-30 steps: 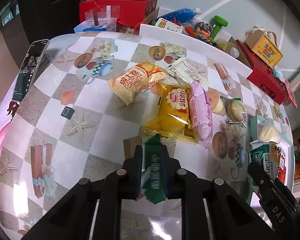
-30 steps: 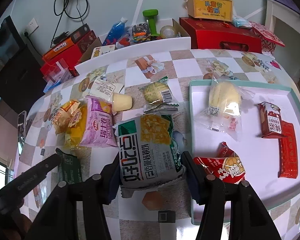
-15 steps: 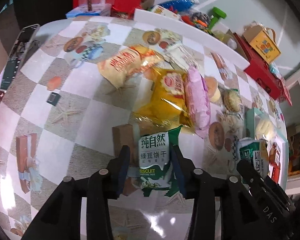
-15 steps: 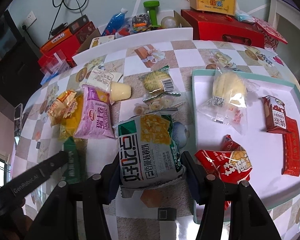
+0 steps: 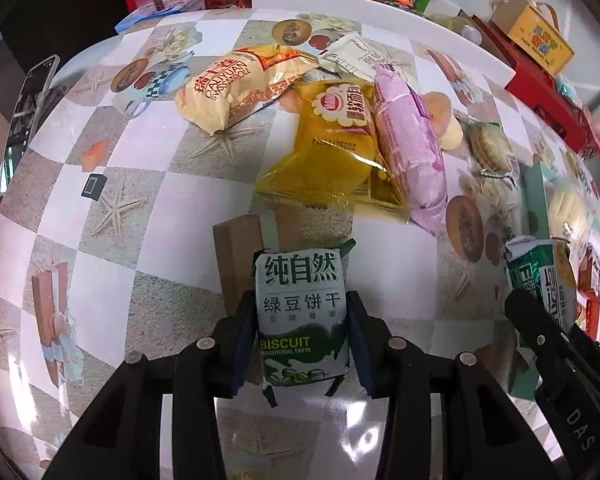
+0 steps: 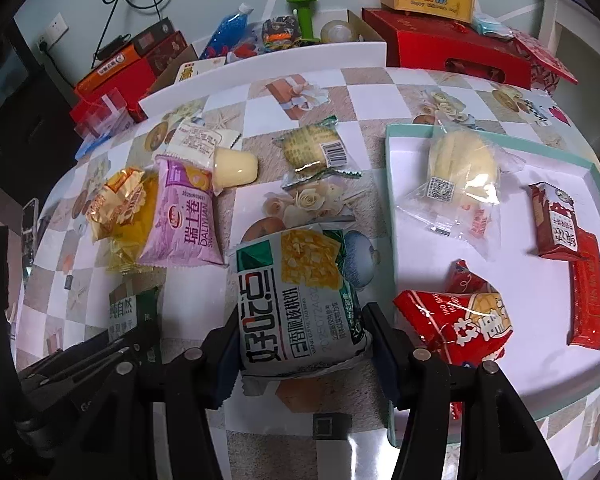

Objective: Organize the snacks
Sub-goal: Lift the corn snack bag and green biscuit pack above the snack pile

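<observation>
A green-and-white biscuit packet (image 5: pixel 300 312) lies face up between the fingers of my left gripper (image 5: pixel 300 304), low over the checkered table. The pads touch both of its long sides, so the gripper is shut on it. The right wrist view shows the same packet (image 6: pixel 126 308) at the lower left. My right gripper (image 6: pixel 302 320) is shut on a bigger white-and-green snack bag (image 6: pixel 296 280) with yellow chips printed on it. That bag hangs just left of the teal-rimmed tray (image 6: pixel 392 184).
The tray holds a clear bread bag (image 6: pixel 460 164), a red bag (image 6: pixel 460 324) and two red bars (image 6: pixel 556 224). A pink roll pack (image 5: pixel 408 136), a yellow pack (image 5: pixel 336 140) and a cream roll pack (image 5: pixel 236 84) lie mid-table. A phone (image 5: pixel 32 92) sits at the left edge. Boxes crowd the back.
The green packet went from edge-on in the closed left jaws to face up between wider jaws, and the left gripper sank toward the table. The right gripper kept still with its bag.
</observation>
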{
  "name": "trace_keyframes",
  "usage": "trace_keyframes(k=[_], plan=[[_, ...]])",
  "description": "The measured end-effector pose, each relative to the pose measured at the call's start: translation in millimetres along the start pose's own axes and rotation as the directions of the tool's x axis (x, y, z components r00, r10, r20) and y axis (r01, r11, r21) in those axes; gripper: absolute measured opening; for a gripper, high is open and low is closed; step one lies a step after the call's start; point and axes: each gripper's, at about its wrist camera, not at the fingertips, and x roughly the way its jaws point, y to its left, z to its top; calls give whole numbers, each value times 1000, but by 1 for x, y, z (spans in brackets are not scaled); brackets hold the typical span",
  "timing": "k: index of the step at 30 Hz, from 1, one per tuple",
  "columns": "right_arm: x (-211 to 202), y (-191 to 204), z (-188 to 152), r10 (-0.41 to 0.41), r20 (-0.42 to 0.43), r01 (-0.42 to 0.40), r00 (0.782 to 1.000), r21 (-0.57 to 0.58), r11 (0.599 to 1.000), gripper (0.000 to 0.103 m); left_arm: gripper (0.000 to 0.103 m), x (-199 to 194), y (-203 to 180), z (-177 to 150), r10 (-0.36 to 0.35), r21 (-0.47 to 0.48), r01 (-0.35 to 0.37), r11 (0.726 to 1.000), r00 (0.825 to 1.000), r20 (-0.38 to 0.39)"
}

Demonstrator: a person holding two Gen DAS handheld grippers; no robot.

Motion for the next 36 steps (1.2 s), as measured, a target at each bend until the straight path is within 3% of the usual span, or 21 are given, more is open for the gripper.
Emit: trace_keyframes(k=[9, 17, 29, 36], plan=[[6, 6, -3, -1, -19, 0, 1000, -22, 1000, 60, 41, -9, 6, 3, -9, -16, 10, 1000, 999, 37], [-9, 8, -1, 14, 27, -13, 1000, -25, 1000, 60, 41, -35, 21, 5, -25, -55, 32, 998, 993, 115], [-35, 3, 5, 30, 99, -28, 995, -19, 999, 60, 41, -87, 14, 7, -60, -40, 74, 996, 958, 282], [-70, -47, 16, -20, 190, 5, 982, 80, 997, 60, 41, -103, -21, 10, -113, 52, 102, 993, 939, 325]])
